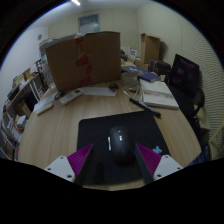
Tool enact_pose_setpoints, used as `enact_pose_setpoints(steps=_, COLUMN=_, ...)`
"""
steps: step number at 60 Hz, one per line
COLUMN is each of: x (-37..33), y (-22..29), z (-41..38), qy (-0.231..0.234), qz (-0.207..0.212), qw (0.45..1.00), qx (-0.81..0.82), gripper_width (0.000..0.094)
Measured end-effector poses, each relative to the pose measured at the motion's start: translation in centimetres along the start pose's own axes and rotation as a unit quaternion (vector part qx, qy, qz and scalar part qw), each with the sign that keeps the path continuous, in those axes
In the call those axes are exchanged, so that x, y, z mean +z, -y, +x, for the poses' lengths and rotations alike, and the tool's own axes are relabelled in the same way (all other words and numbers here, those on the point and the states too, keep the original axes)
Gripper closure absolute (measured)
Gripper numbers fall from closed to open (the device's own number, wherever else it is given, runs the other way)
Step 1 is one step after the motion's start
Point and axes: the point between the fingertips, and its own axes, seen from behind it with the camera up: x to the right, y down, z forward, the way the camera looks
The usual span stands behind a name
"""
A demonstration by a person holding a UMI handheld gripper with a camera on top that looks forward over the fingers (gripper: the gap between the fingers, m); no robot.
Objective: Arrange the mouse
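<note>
A black computer mouse [119, 145] lies on a black mouse mat [95, 128] on the wooden table [55, 130]. My gripper [115, 158] is open. The mouse stands between the two fingers, with a gap at each side. The magenta pads [80, 158] flank the mouse's rear half left and right. The mouse rests on the mat, its nose pointing away from me.
A large cardboard box [83, 58] stands at the far side of the table. A white keyboard [70, 96] lies before it. An open notebook [158, 93] and a dark pen [143, 105] lie beyond the mat to the right. A dark screen [184, 72] stands further right. Cluttered shelves [20, 100] are at the left.
</note>
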Motion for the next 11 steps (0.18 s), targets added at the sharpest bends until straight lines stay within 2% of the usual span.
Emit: enact_pose_setpoints(steps=11, x=-7.9, y=-1.3, z=-2.0, qy=-0.037, qz=0.007, qw=0.999, qx=0.019, gripper_width=0.0097)
